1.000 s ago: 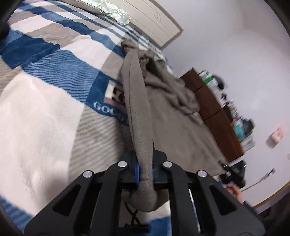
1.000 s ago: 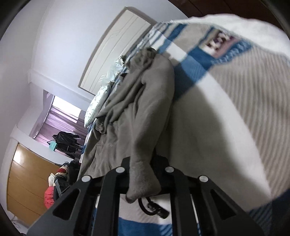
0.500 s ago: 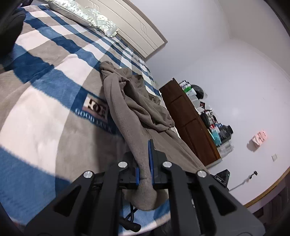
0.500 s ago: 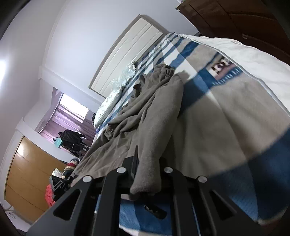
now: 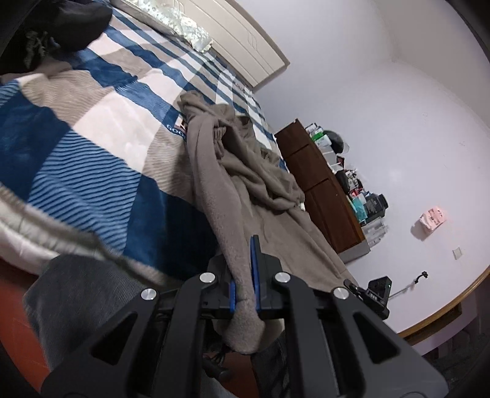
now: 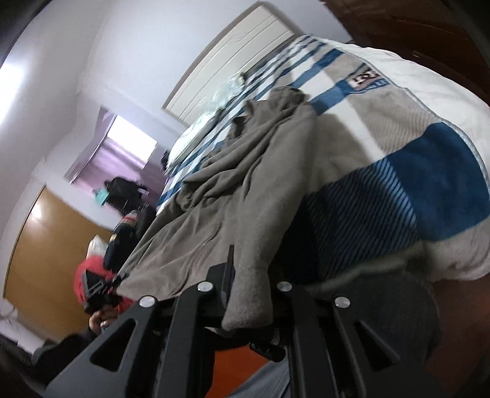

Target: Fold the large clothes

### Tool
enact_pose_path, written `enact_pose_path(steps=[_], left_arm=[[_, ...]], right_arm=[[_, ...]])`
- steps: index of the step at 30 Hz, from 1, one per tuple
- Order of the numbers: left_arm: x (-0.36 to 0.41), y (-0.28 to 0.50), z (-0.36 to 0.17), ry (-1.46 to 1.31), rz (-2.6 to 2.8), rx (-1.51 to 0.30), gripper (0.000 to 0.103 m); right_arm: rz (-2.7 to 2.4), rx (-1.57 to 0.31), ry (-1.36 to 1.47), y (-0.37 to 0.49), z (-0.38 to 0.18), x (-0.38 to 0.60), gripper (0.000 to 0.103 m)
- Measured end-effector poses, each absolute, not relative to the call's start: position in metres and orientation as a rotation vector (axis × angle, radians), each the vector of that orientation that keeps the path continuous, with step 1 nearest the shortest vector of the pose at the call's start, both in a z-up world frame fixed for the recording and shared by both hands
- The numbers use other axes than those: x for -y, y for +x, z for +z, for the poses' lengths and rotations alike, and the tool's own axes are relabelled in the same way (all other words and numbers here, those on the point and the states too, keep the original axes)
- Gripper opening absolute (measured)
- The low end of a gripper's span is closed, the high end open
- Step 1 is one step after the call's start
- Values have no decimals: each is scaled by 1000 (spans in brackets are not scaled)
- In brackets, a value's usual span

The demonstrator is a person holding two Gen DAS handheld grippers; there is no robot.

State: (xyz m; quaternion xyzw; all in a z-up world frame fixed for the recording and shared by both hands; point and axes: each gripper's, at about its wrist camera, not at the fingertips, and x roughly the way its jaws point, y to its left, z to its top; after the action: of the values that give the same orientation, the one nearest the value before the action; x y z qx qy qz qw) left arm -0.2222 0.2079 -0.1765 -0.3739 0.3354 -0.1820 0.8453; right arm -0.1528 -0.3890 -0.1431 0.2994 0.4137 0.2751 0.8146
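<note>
A taupe fleece garment [image 5: 245, 180] is spread along the bed, over a blue, white and beige striped blanket [image 5: 92, 128]. One long edge of the garment is pinched between the blue-padded fingers of the left gripper [image 5: 244, 294], whose jaws are pressed together on the cloth; a cuff-like end hangs below them, past the foot edge of the blanket. In the right wrist view, another cuffed corner of the same garment [image 6: 239, 196] is clamped in the right gripper [image 6: 248, 294], with the fabric draped over the jaws. The rest of the garment is bunched further up the blanket, toward the cream headboard [image 5: 245, 39]. A pale pillow [image 5: 183, 24] is seen against that headboard. Beyond the blanket's far side, a dark wooden dresser [image 5: 321, 189] stands against the white wall.
</note>
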Motion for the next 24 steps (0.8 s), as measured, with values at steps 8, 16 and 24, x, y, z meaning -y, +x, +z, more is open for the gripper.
enact_pose_path(steps=[8,16,24], left_arm=[[-216,-219,-140,-762,-404,-622,8],[-227,-162,-109,-833,-421,-519,8],[-240,-98,-92,-930,-418,-483,8]], right_arm=[[606,-766,759,-165,-104,406,11],[589,-644,927,-114,-82,418,11],[592,-591,986,-51,-58,419,11]])
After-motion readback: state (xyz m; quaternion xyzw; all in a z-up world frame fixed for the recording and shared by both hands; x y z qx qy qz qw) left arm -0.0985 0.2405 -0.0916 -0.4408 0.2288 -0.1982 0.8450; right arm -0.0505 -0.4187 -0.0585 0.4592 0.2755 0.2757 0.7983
